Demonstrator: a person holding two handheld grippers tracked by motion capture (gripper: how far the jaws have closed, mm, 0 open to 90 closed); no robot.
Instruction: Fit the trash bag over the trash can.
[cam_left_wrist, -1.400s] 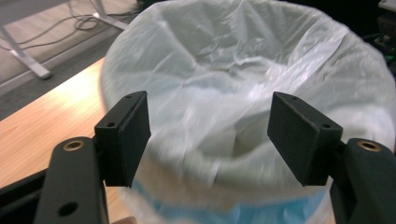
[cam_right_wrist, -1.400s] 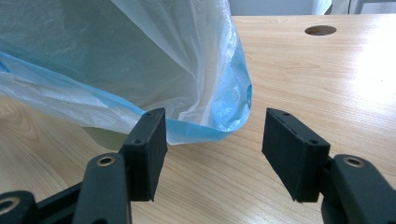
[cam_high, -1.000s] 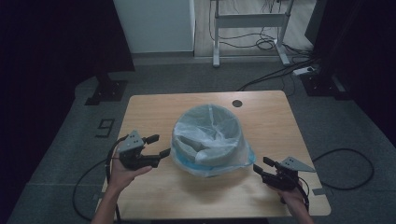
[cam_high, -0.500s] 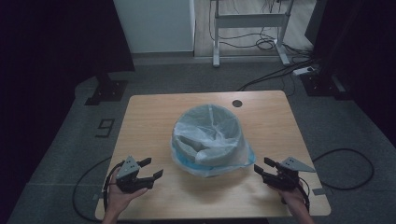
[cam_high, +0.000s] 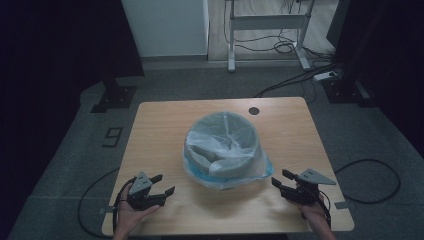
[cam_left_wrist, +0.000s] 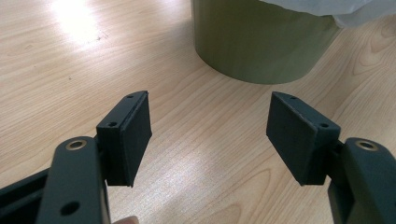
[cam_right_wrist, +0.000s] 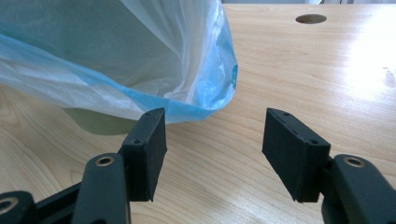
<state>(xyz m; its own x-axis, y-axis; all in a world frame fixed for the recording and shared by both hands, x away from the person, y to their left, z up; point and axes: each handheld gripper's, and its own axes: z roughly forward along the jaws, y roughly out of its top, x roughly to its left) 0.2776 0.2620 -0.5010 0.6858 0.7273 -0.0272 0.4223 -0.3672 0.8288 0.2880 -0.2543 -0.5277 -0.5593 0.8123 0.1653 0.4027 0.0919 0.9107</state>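
An olive-green round bin (cam_left_wrist: 258, 39) lined with a pale blue plastic bag (cam_high: 225, 150) stands in the middle of the wooden table (cam_high: 160, 130). The bag's skirt hangs loose over the rim (cam_right_wrist: 140, 60) and spreads onto the table at the front. My left gripper (cam_high: 164, 184) rests low near the table's front left, open, nothing between its pads (cam_left_wrist: 135, 135), pointing at the bin's base. My right gripper (cam_high: 280, 179) sits at the front right, open, its pads (cam_right_wrist: 289, 149) empty, just short of the bag's hanging edge.
A round cable hole (cam_high: 254, 110) lies in the table's far right part. A white cabinet (cam_high: 165, 25) and a desk frame (cam_high: 270, 30) with cables stand beyond on the grey floor. Bare wood surrounds the bin on all sides.
My left gripper has dropped from beside the bin down toward the table's front left edge. The right gripper and the bin have stayed put.
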